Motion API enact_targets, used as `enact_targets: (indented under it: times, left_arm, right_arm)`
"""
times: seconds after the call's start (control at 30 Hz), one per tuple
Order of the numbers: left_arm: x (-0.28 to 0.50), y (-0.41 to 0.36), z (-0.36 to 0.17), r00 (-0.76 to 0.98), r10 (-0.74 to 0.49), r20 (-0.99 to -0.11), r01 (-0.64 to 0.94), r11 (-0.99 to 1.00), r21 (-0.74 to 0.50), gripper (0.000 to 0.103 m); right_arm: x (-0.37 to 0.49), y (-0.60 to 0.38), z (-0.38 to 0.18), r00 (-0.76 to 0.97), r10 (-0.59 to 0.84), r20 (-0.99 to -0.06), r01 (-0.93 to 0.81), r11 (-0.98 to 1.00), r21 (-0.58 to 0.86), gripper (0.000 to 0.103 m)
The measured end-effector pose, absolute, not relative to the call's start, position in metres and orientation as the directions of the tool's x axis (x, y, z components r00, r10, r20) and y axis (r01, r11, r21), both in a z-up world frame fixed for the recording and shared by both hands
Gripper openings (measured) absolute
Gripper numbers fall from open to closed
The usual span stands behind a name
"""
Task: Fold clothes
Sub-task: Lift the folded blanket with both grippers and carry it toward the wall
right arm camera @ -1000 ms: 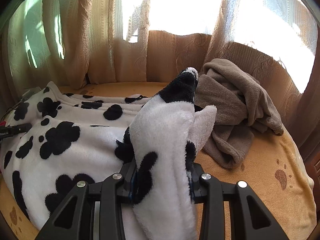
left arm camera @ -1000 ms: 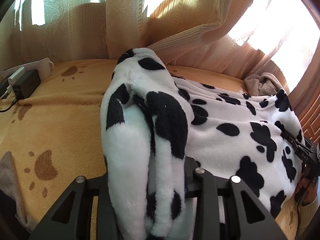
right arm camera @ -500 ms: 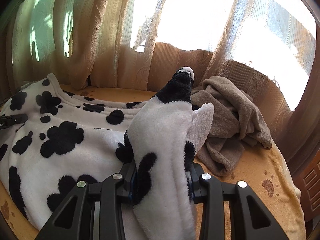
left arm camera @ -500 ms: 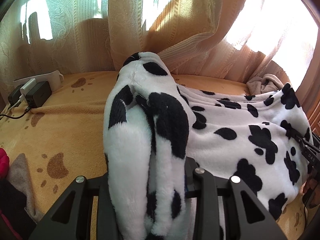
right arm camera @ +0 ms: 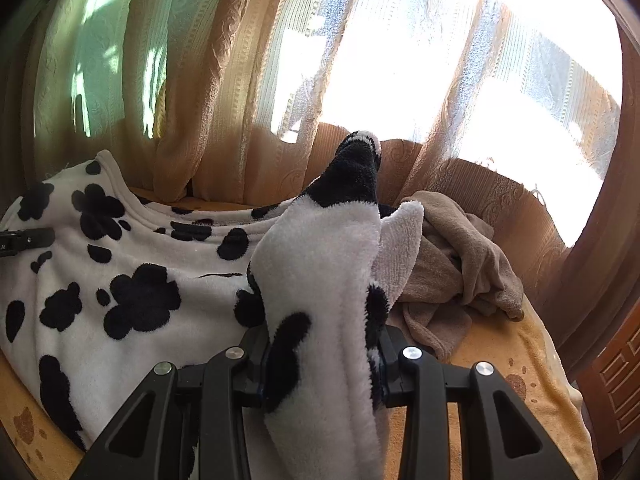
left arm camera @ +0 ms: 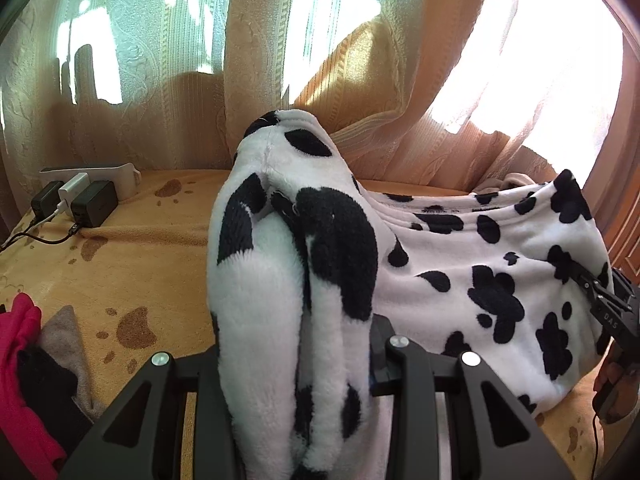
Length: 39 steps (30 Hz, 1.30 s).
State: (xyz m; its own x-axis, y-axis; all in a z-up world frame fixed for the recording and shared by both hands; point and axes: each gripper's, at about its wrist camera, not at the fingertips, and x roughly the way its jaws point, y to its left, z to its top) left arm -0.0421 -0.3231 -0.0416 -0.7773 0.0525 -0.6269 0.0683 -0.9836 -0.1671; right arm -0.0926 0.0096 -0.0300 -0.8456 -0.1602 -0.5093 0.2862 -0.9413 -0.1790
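Fleece [left arm camera: 460,280] with black spots on white is clamped in both grippers, left gripper [left arm camera: 296,360] and right gripper [right arm camera: 324,360] each pinching a bunched corner, the rest hanging between them over a yellow paw-print bedcover [left arm camera: 132,264]. Brown garment [right arm camera: 452,264] lies crumpled at right, near the curtains [right arm camera: 224,80]; chargers [left arm camera: 80,200] sit at left.

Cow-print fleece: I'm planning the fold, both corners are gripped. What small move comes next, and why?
Probably carry both corners forward over the cow-print fleece: each hand-held gripper, left and right, pinches a raised corner while the rest lies on the orange cover.
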Motion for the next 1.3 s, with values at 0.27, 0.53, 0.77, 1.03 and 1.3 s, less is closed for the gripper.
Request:
enact_targets:
  times: [0.27, 0.53, 0.77, 1.03, 1.3]
  left_arm:
    - [0.011, -0.333, 0.009, -0.839, 0.040, -0.542, 0.061, -0.984, -0.166, 0.038]
    - [0.097, -0.382, 0.052, -0.871, -0.051, -0.489, 0.143, -0.978, -0.152, 0.038]
    - [0.204, -0.457, 0.084, -0.866, -0.250, -0.432, 0.326, -0.939, -0.111, 0.038]
    - [0.324, -0.538, 0.098, -0.785, -0.486, -0.384, 0.557, -0.825, -0.093, 0.038]
    - [0.394, -0.585, 0.059, -0.698, -0.568, -0.437, 0.679, -0.719, -0.150, 0.038]
  right_arm:
    - [-0.066, 0.001, 0.007, -0.875, -0.211, -0.435, 0.309, -0.936, -0.168, 0.040]
    - [-0.034, -0.051, 0.047, -0.865, -0.342, -0.366, 0.421, -0.893, -0.160, 0.040]
    - [-0.004, -0.161, 0.065, -0.778, -0.530, -0.338, 0.605, -0.778, -0.172, 0.040]
    - [0.049, -0.310, 0.077, -0.607, -0.730, -0.313, 0.792, -0.586, -0.171, 0.040]
    - [0.074, -0.408, 0.053, -0.453, -0.810, -0.374, 0.888, -0.445, -0.112, 0.040]
